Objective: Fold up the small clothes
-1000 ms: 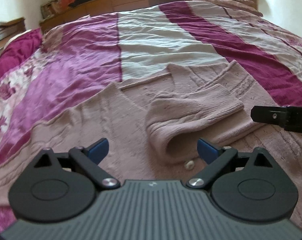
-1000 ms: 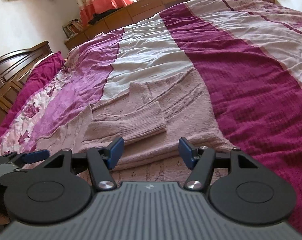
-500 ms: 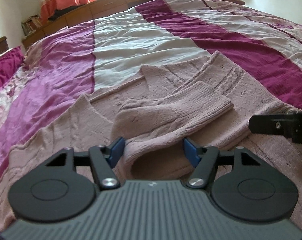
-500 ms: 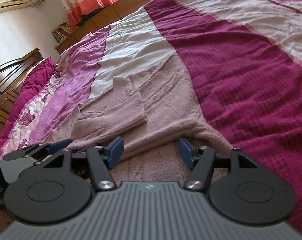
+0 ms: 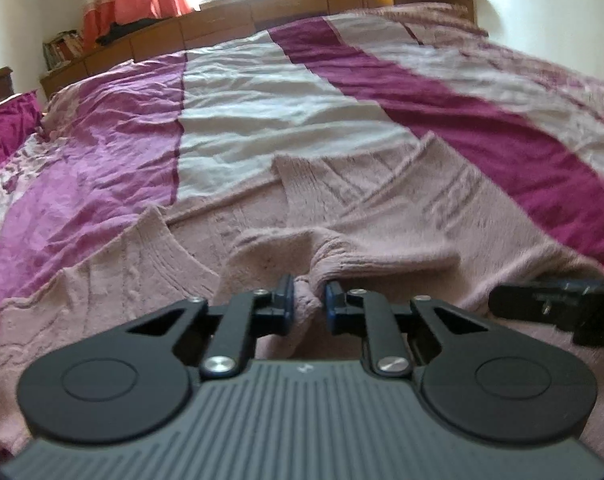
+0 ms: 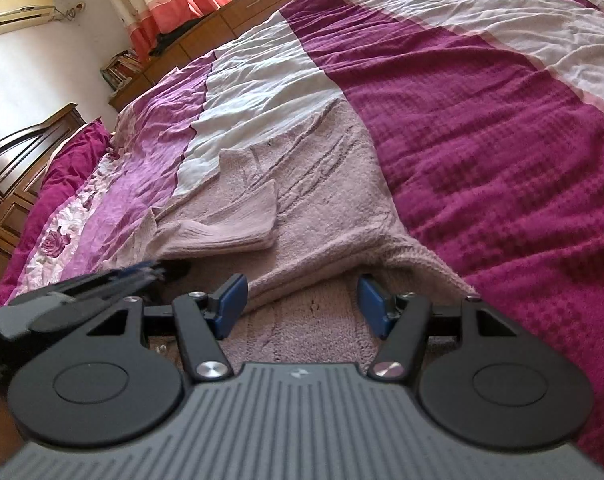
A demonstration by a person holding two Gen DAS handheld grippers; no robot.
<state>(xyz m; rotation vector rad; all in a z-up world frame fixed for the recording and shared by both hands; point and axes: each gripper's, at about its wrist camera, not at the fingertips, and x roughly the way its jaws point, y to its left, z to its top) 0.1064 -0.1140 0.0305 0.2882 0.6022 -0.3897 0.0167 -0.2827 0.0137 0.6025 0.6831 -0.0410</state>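
A pink knitted sweater (image 5: 381,208) is lying spread on the striped bedspread (image 5: 262,92), taking up the near part of the bed in both views. 1 sleeve (image 6: 238,224) is already lying folded across the body of the sweater, its cuff pointing toward the far side.

The left gripper (image 5: 306,306) is pinching a bunched ridge of that knit between its 2 blue pads (image 5: 286,300), the jaws drawn in tight on the fabric with the wool puckering up between them. It is gripping near the bend of the sleeve, probably because that spot gives control of the thick doubled layer for the next fold.

The right gripper (image 6: 300,300) is hovering low over the near hem of the sweater with its jaws spread wide and nothing between them. The fabric edge is lying just under and ahead of its pads, so it looks to be lining up to take hold of the hem on its own side. Its tip is also showing at the right edge of the left view, close beside the left gripper.

With 2 grips on the near edge, the person could lift it evenly; the fold across the body is not yet done.
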